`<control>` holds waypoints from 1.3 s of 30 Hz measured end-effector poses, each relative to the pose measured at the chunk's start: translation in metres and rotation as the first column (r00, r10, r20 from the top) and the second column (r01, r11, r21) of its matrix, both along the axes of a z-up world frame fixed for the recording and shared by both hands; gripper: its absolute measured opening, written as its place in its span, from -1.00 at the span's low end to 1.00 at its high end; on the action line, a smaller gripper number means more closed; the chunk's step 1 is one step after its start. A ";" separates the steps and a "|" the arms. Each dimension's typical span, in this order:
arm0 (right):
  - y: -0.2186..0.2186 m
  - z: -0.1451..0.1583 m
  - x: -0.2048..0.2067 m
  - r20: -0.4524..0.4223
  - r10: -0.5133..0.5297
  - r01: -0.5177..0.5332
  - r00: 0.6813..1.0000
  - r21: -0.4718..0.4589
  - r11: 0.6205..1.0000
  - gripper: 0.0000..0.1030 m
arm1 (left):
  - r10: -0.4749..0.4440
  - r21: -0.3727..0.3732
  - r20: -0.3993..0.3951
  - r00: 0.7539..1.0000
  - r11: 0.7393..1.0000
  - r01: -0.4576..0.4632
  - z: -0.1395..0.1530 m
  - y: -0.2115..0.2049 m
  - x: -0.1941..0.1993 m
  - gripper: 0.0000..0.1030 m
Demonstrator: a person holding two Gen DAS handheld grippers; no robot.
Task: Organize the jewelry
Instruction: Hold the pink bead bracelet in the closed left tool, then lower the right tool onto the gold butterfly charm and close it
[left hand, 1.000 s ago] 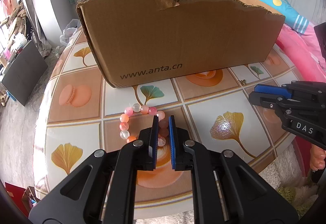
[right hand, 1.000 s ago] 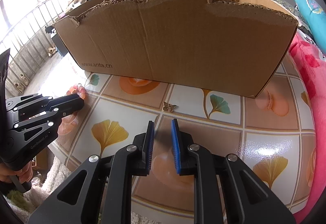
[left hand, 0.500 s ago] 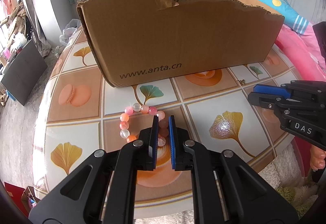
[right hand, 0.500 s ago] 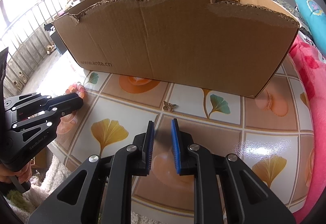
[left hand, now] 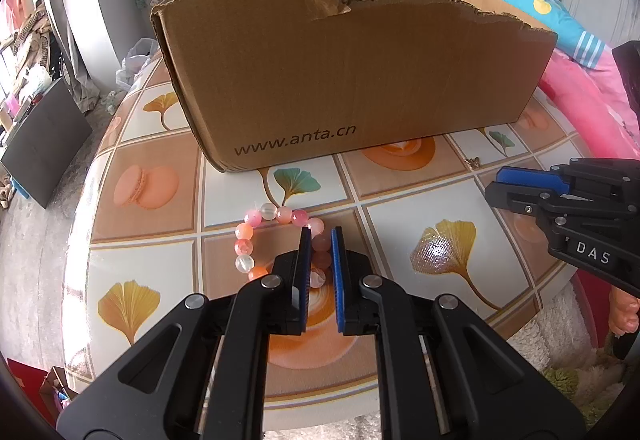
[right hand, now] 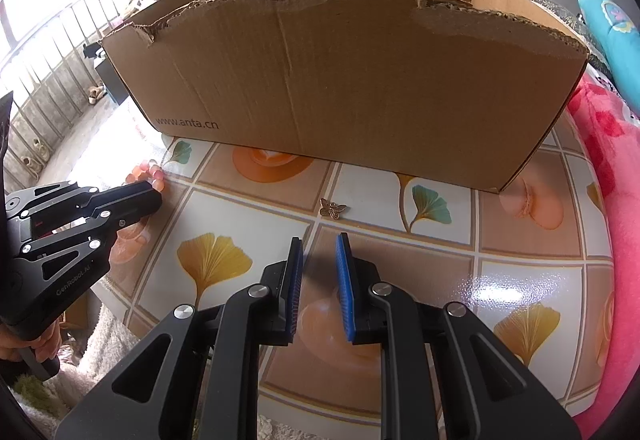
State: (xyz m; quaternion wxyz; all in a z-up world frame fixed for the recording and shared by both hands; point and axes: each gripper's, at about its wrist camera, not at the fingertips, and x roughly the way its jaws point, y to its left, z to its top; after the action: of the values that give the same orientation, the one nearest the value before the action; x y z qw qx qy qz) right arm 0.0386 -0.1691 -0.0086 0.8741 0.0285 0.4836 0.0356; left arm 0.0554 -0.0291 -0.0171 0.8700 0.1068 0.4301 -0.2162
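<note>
A pink and clear bead bracelet (left hand: 256,236) lies on the tiled table, in front of the brown cardboard box (left hand: 352,80). My left gripper (left hand: 320,236) is closed down on the right side of the bracelet, with beads between its blue pads. The bracelet rests on the table. In the right wrist view the bracelet (right hand: 146,172) peeks out behind the left gripper (right hand: 148,196). A small gold butterfly charm (right hand: 333,208) lies on the table just ahead of my right gripper (right hand: 320,244), which is slightly open and empty. The charm also shows in the left wrist view (left hand: 472,162).
The round table (right hand: 520,256) has a leaf and macaron pattern. The cardboard box (right hand: 340,80) has a torn top edge and stands at the table's far side. A pink quilt (left hand: 592,112) lies to the right. A person stands far behind the box.
My right gripper's jaws have opened a little wider. The left gripper stays on the bracelet without visible movement.
</note>
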 end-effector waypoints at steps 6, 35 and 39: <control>0.000 0.000 -0.001 0.002 -0.003 0.003 1.000 0.002 1.000 -0.66 | 0.001 -0.002 0.000 1.000 1.000 -0.001 0.000 0.000 0.000 -0.83; -0.008 0.000 -0.003 0.002 -0.005 0.005 1.000 0.026 1.000 -0.65 | 0.004 0.002 0.005 1.000 1.000 -0.004 -0.001 -0.003 0.001 -0.83; -0.011 0.000 -0.004 0.003 -0.007 0.007 1.000 0.051 0.999 -0.60 | 0.003 0.002 0.004 1.000 1.000 -0.003 -0.001 -0.003 0.001 -0.83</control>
State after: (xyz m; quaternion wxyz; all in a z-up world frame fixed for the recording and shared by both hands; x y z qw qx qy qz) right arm 0.0348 -0.1805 -0.0083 0.8741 0.0524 0.4809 0.0449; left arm 0.0565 -0.0318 -0.0178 0.8711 0.1076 0.4287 -0.2142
